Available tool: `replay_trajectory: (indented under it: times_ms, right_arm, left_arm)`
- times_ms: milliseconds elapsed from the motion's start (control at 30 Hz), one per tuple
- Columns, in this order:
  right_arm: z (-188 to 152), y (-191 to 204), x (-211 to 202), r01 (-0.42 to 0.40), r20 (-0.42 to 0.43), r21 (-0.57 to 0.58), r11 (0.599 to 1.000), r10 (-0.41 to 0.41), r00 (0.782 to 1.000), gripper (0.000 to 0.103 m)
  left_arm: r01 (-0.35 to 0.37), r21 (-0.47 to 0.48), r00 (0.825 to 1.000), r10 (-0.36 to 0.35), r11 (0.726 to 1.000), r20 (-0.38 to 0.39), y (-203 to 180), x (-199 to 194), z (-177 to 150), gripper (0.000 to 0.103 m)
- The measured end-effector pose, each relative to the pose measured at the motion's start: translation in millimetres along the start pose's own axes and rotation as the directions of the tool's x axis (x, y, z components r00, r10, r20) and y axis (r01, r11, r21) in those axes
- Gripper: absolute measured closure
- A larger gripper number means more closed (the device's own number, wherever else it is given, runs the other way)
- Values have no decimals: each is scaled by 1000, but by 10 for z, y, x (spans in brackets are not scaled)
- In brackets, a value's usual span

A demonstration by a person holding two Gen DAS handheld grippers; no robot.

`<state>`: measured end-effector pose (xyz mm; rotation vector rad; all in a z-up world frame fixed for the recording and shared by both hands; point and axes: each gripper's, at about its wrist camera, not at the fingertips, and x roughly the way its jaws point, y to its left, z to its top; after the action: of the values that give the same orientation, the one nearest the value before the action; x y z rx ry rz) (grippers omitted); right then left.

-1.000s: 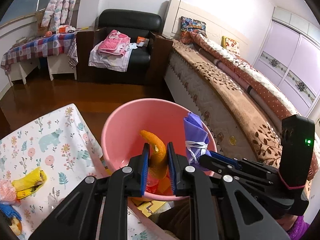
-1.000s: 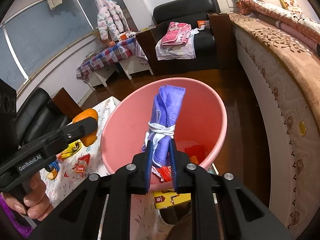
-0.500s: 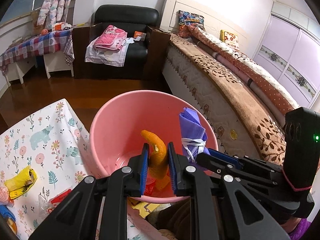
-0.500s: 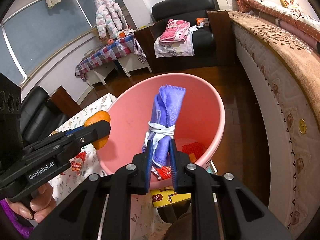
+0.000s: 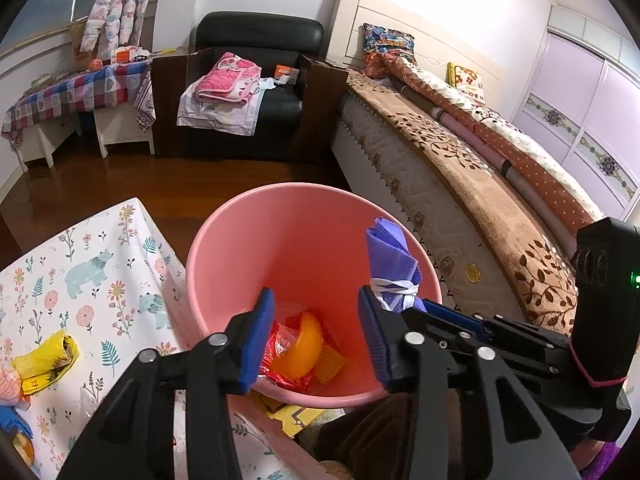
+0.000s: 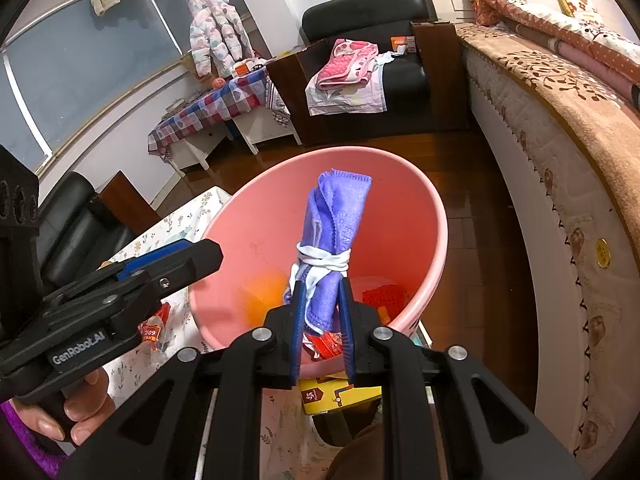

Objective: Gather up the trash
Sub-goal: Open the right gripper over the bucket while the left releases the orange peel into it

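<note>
Orange peel, a curved glossy piece [image 5: 299, 343], lies at the bottom of the one round pink plastic bin [image 5: 224, 240], on a red wrapper. My left gripper [image 5: 316, 328] is released above it. My right gripper [image 6: 323, 320] is clenched on one rolled purple cloth tied with white string [image 6: 334, 224]. At 9 o'clock, one yellow wrapper [image 5: 44, 360] sits on the floral surface [image 5: 100, 280].

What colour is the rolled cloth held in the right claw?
Purple, tied with a white strip: the rolled cloth in the right claw, clearest in the right wrist view.
</note>
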<state>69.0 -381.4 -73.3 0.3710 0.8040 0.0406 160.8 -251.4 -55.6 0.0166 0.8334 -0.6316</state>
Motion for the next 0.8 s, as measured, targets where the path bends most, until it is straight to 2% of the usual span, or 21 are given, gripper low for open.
replay_trajectory:
  times_ms: [67, 367, 433, 800]
  right_arm:
    - [-1, -2, -6, 3, 0, 0, 1000, -3, 1000, 86]
    - [17, -18, -16, 20, 3, 39, 999, -20, 1000, 82]
    - [11, -14, -23, 21, 2, 43, 999, -21, 1000, 75]
    - [-26, 185, -183, -12, 36, -10, 1000, 13, 999, 75]
  left_arm:
    - [-6, 1, 1000, 6, 1000, 6, 3, -15, 0, 55]
    - [-10, 2, 1000, 10, 1000, 24, -5, -187, -28, 54]
    - [-14, 0, 1000, 14, 1000, 26, 3, -223, -42, 54]
    - [-45, -22, 997, 46, 999, 60, 95, -611, -159, 54]
